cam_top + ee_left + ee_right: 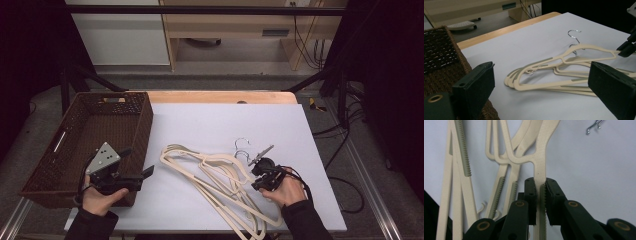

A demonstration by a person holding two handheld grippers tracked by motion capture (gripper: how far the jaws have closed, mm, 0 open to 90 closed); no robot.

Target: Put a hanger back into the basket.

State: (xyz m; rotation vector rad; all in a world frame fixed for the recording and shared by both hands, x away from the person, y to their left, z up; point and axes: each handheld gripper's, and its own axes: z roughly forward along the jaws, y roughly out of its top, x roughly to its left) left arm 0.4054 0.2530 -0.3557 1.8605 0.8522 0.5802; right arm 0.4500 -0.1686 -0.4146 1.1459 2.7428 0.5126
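White table [215,120] carries a heap of cream hangers [220,185] beside the empty wicker basket [95,130], so little looks done: the right gripper [264,176] pinches one hanger's arm, the left gripper [131,167] hovers wide open, holding nothing.

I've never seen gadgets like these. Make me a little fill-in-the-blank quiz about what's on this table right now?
1. The right gripper has its jaws closed on the arm of a cream ____.
2. The left gripper, jaws wide apart, is held over the near right corner of the brown woven ____.
3. The hangers lie on a ____ sheet covering the table.
4. Each hanger ends in a shiny metal ____.

Missing words: hanger; basket; white; hook
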